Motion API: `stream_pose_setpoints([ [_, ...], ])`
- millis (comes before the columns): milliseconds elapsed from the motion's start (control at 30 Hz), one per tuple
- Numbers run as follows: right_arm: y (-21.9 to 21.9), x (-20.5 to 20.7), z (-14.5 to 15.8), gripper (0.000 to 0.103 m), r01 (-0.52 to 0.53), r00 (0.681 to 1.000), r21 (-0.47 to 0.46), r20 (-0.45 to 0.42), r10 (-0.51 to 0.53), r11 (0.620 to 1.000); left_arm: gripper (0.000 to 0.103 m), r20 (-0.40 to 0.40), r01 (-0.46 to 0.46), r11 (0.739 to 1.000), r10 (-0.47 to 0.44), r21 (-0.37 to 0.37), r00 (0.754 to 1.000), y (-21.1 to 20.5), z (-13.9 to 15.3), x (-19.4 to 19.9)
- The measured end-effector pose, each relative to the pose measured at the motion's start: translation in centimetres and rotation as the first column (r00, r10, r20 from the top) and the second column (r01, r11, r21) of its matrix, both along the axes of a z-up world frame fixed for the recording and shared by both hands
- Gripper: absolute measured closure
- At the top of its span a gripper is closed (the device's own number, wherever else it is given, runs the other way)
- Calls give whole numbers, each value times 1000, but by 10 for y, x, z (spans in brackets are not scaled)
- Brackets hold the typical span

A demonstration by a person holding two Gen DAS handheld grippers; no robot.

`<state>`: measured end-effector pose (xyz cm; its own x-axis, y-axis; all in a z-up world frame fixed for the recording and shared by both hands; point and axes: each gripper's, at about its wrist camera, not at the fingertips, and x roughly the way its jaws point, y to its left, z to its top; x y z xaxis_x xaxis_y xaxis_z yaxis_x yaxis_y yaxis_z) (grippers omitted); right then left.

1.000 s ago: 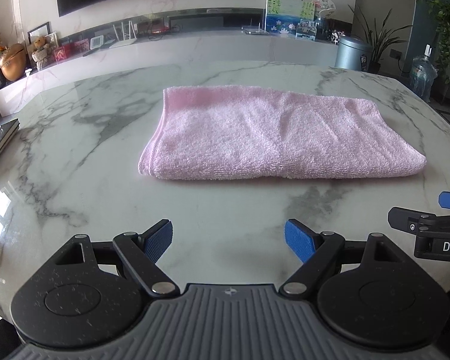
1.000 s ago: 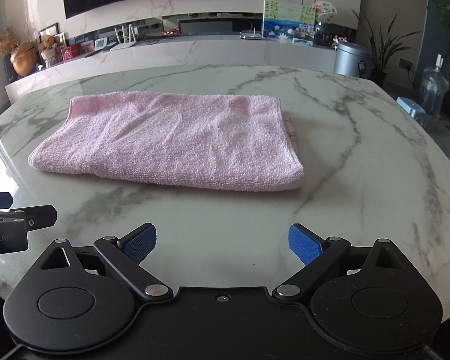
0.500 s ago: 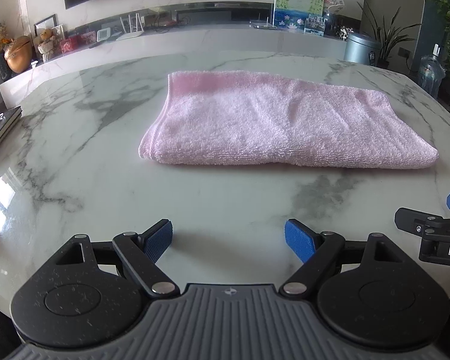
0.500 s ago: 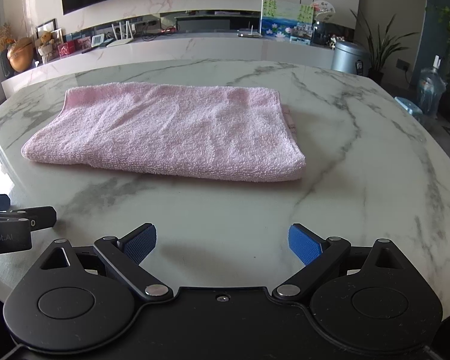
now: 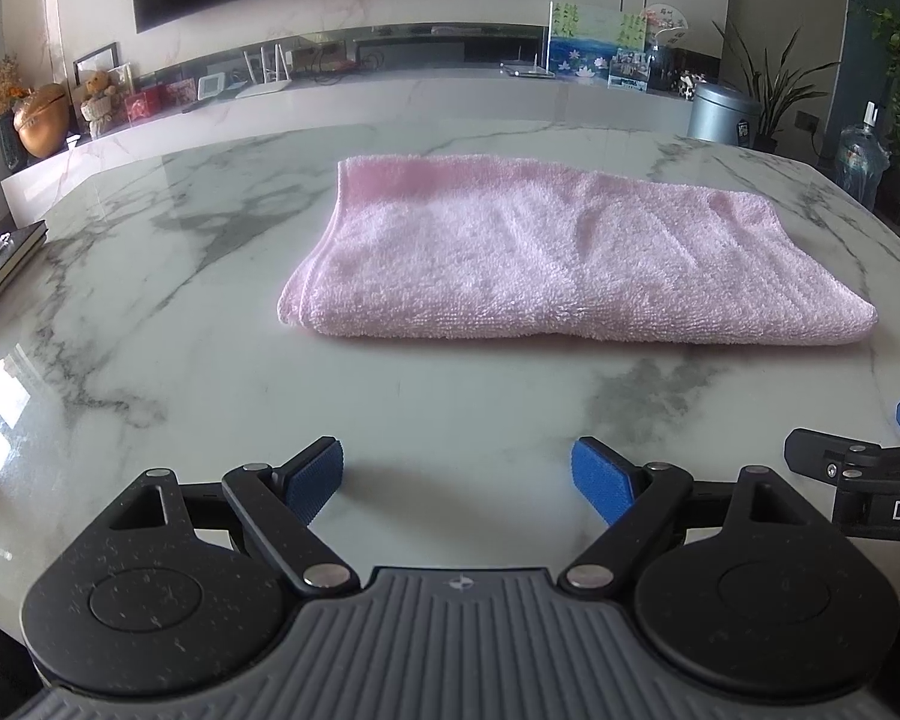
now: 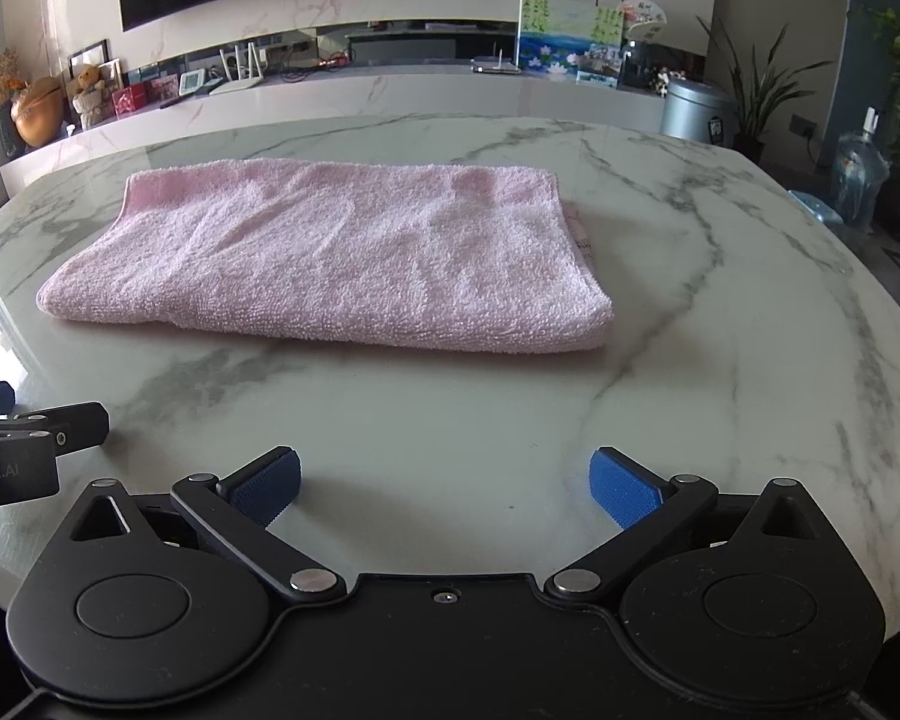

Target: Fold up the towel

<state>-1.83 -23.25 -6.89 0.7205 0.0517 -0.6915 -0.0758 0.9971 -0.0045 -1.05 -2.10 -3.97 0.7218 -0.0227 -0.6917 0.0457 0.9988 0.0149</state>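
Towel [image 5: 570, 258] untouched, left tongs [image 5: 457, 483] wide, right tongs [image 6: 445, 489] opening

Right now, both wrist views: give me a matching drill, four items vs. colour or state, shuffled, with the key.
Column one:
1. towel
2. table
3. left gripper
4. bin

Column two:
A. white marble with grey veins
B. open, nothing between its pads
C. pink, folded, lying flat
D. silver-grey, round, beyond the far edge of the table

Pairs: 1-C, 2-A, 3-B, 4-D

The right gripper is also clear of the towel, its jaws opening with nothing between them.
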Motion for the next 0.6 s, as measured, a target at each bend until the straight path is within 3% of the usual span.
stream_pose_setpoints([
  [600, 0, 2, 1, 0, 1, 1000, 1, -4, -1, 1000, 19, -25, -40, 999, 40, -4, 999, -1, 2, 2],
])
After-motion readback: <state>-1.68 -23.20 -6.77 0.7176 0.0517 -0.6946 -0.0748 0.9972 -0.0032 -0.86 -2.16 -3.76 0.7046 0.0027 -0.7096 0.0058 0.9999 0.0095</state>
